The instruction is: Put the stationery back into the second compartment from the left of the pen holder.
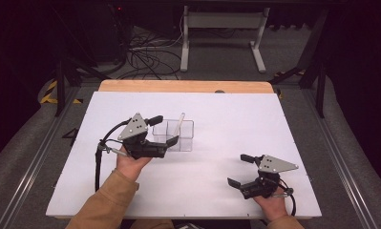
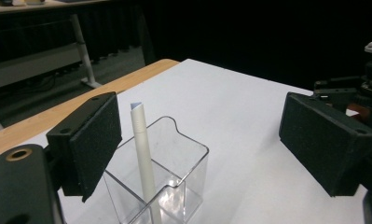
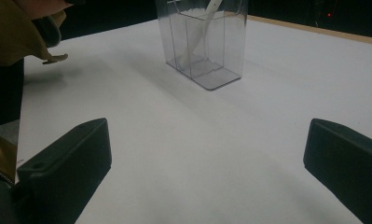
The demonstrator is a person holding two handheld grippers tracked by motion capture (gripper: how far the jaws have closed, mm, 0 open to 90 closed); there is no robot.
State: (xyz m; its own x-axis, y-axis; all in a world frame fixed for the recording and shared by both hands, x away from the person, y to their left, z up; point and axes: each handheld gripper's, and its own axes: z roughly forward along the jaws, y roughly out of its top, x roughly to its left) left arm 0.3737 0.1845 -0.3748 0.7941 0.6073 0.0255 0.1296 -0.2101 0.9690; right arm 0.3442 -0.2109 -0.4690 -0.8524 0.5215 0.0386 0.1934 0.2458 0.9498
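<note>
The left tool (image 1: 165, 130) stands wide with nothing pressed between its pads; the pen (image 2: 143, 158) rises between them, just beside the one pad (image 2: 96, 140) yet not gripped by it and well apart from the other. The pen stands in the box (image 2: 183, 177), a clear divided holder, and leans against its wall, which is what keeps it upright with the tool let go. In the high view the pen (image 1: 178, 125) tilts up out of the box (image 1: 185, 143), just ahead of the left tool. The wide jaws look set to clear the pen's tip on the way out without knocking it. The right tool (image 1: 238, 169) is also wide and holds nothing; it waits low over the desk (image 1: 274, 124), well apart from the box, probably parked to leave the left tool room.
</note>
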